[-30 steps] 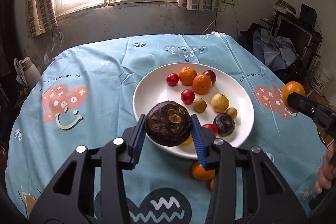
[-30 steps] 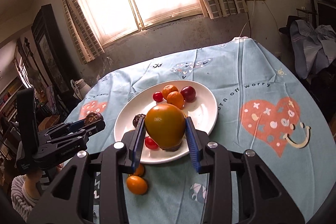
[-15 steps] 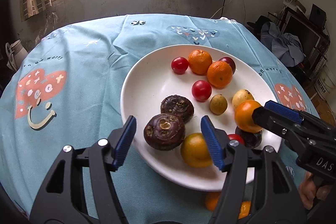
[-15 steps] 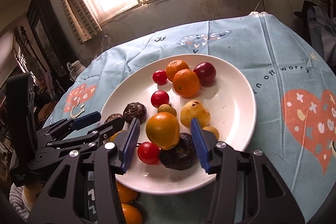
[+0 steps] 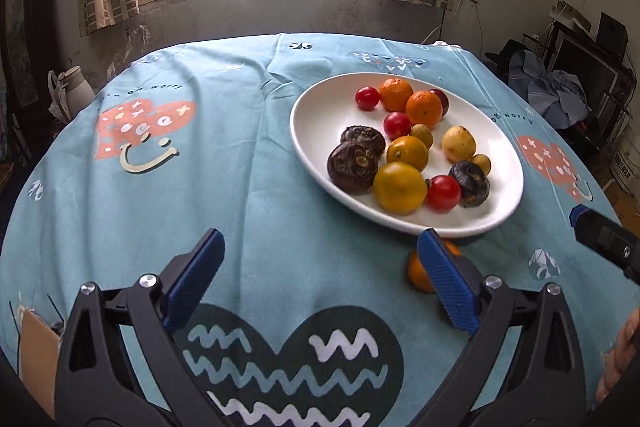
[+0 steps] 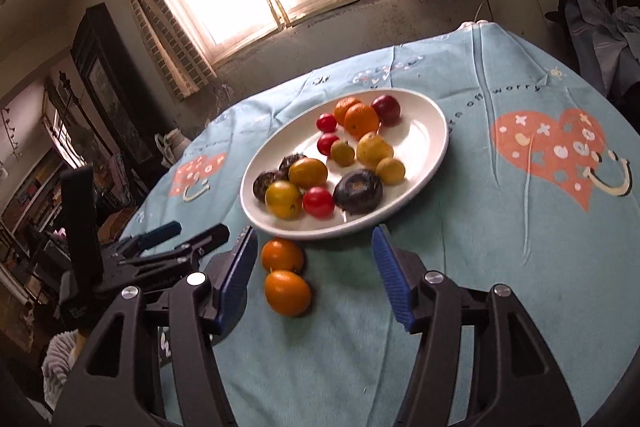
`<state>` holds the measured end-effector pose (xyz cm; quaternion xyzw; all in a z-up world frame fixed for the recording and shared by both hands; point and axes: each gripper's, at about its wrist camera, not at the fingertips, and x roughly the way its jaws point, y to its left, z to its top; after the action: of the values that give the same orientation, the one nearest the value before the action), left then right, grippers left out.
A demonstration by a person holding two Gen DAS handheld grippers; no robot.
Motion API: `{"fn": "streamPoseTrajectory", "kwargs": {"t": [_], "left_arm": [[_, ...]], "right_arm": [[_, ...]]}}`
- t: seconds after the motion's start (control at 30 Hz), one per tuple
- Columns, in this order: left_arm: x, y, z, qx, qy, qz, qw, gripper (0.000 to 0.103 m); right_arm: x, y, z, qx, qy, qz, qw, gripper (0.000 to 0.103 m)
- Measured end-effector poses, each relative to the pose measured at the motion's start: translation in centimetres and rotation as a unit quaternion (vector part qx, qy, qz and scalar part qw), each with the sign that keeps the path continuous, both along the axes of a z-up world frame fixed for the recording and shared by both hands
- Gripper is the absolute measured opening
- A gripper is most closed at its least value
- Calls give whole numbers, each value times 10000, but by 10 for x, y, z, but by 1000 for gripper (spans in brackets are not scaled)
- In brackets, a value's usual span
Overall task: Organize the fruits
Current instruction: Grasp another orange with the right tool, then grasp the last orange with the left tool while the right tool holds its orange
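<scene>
A white plate [image 5: 320, 99] [image 6: 432, 131] holds several fruits: oranges, red tomatoes, yellow fruits and dark brown round ones [image 5: 352, 167] [image 6: 357, 191]. Two oranges [image 6: 282, 255] [image 6: 287, 291] lie on the cloth in front of the plate; one shows in the left wrist view [image 5: 418, 273], partly behind a finger. My left gripper [image 5: 320, 279] is open and empty, above the cloth short of the plate. My right gripper [image 6: 314, 275] is open and empty, around the space beside the two loose oranges. The left gripper also shows in the right wrist view [image 6: 188, 235].
A round table has a blue tablecloth [image 5: 200, 167] with heart prints. A white jug [image 5: 74, 91] stands past the left table edge. Clothes and a dark screen [image 5: 576, 83] sit at the right. A window is behind.
Both grippers have let go of their fruits onto the plate, opened wider and drawn back toward the near table edge. The dark fruit and the yellow-orange fruit now lie on the plate.
</scene>
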<state>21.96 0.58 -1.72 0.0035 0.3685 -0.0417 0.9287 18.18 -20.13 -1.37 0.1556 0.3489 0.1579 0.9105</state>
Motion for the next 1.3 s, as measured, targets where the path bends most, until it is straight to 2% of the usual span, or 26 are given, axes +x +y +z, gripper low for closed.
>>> {"fn": "streamPoseTrajectory", "kwargs": {"t": [0.07, 0.2, 0.37, 0.5, 0.6, 0.83, 0.97, 1.07, 1.2, 1.3], "left_arm": [[-12, 8, -2, 80, -28, 124, 9999, 101], [-18, 24, -4, -38, 39, 355, 9994, 101], [-11, 34, -7, -257, 203, 465, 9984, 101], [-11, 27, -7, -200, 207, 382, 9989, 101], [-11, 19, -7, -95, 193, 292, 9993, 101], [-10, 6, -13, 117, 260, 127, 9995, 101], [-10, 2, -16, 219, 275, 77, 9994, 101], [-11, 1, -16, 203, 275, 16, 9994, 101], [-13, -12, -18, 161, 281, -306, 9990, 101], [-13, -29, -21, 309, 278, -563, 9975, 101]], "right_arm": [[-3, 18, -10, -392, 137, 203, 9989, 60], [-3, 47, -22, -1088, 65, 492, 9928, 60], [-1, 62, -31, -1348, 45, 734, 9881, 60], [2, 70, -32, -1451, 3, 877, 9855, 58], [4, 73, -33, -1457, 30, 952, 9847, 53], [17, 77, -39, -1494, 232, 898, 9844, 48], [26, 68, -46, -1320, 543, 873, 9859, 36], [16, 55, -36, -1356, 420, 802, 9866, 36], [3, 29, -12, -962, 70, 446, 9943, 36], [0, 21, -4, -771, -80, 274, 9966, 36]]}}
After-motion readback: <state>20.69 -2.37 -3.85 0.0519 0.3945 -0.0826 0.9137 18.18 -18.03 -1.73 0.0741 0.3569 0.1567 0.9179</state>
